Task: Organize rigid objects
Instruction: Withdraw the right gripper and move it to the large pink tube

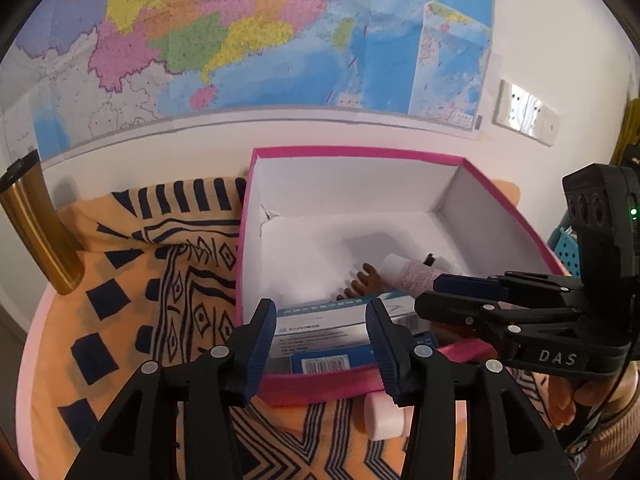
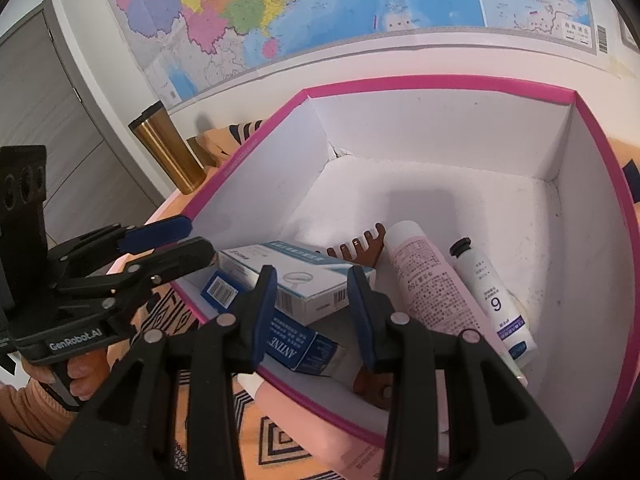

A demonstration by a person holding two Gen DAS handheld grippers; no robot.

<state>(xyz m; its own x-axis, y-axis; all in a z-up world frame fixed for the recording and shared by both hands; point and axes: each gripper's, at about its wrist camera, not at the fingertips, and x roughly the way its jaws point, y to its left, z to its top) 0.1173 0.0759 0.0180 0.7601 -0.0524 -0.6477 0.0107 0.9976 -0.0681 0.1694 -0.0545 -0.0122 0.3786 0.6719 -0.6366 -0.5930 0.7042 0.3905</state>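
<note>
The pink-rimmed cardboard box (image 2: 440,92) stands on a patterned orange cloth (image 1: 132,280) and already holds a white-and-teal carton (image 2: 296,276) resting on a dark blue carton (image 2: 288,340), a brown comb (image 2: 356,248), a pink tube (image 2: 432,280) and a white tube with a black cap (image 2: 492,300). The left gripper (image 1: 320,344) hovers at the near wall of the box with its jaws apart and nothing pressed between them; the white-and-teal carton sits beyond the tips, inside the box. The right gripper (image 2: 312,312) is likewise over the near rim, jaws apart and empty. Risk: the two grippers work close together at one corner, so a careless advance could knock one against the other or push the thin box wall inward. The stacked cartons lie askew and could slide if nudged. A pale pink cylindrical item (image 1: 384,416) lies on the cloth just outside the near wall, partly hidden behind the left jaws; its identity cannot be determined. The comb handle is covered by the cartons and the right jaws. The counter under the cloth is barely visible. A gold tumbler (image 1: 36,224) stands well apart, its top cut off by the frame edge in the left wrist view.
</note>
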